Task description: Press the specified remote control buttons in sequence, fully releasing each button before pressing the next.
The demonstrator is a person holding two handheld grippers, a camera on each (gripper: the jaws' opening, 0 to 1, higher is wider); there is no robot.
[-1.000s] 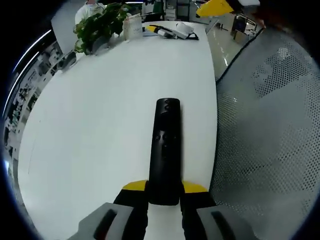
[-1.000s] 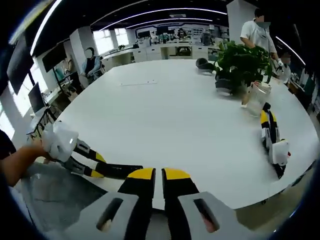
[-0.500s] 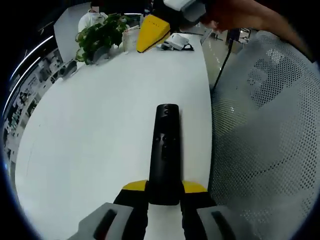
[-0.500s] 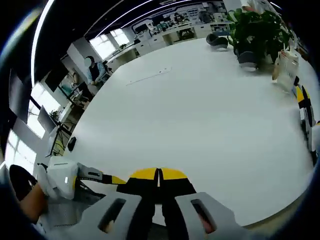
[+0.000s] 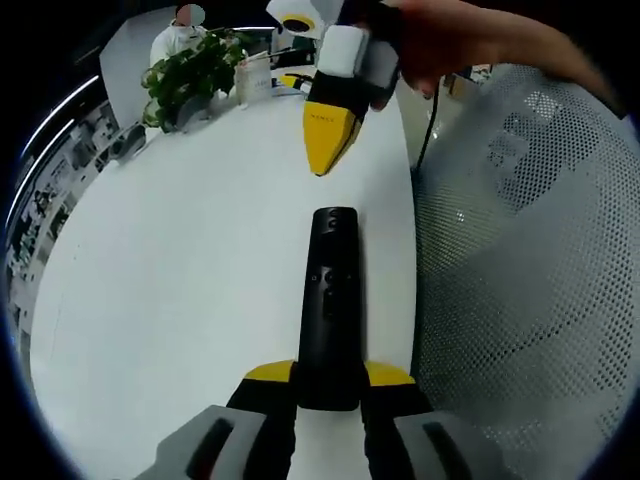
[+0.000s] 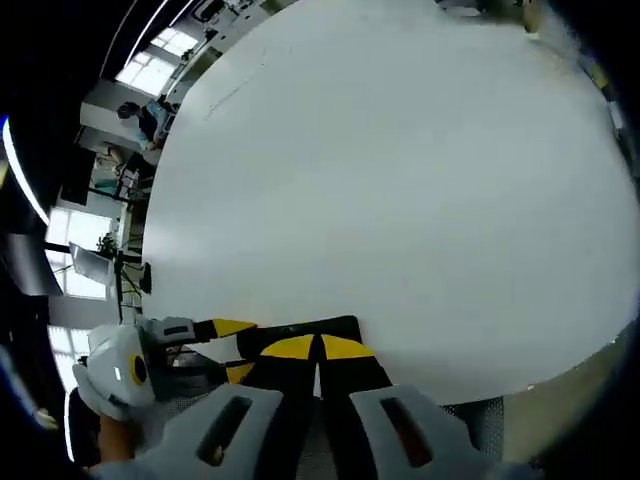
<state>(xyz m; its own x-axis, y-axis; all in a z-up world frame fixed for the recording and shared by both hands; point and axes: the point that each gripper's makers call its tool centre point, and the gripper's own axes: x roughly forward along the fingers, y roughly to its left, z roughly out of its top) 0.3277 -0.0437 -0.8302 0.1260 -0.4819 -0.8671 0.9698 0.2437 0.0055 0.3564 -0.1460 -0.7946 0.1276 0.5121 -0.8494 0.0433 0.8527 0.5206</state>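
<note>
A slim black remote [image 5: 330,290] juts forward from my left gripper [image 5: 328,374], whose yellow-tipped jaws are shut on its near end. The remote hovers over the white table [image 5: 180,250] with its buttons facing up. My right gripper [image 5: 322,155], held by a hand, comes in from above with its jaws shut and its yellow tips pointing at the remote's far end, a short gap away. In the right gripper view the shut right gripper [image 6: 318,348] sits just over the remote's black end [image 6: 335,326], with the left gripper [image 6: 215,340] to its left.
A grey mesh chair [image 5: 530,280] stands right beside the table's edge, close to the remote. A potted plant [image 5: 190,65] and small items sit at the table's far end. Broad bare tabletop [image 6: 400,180] stretches beyond the remote.
The right gripper has dropped from the top of the left gripper view to just beyond the remote's far end. The right gripper view has tipped down onto the table and the remote.
</note>
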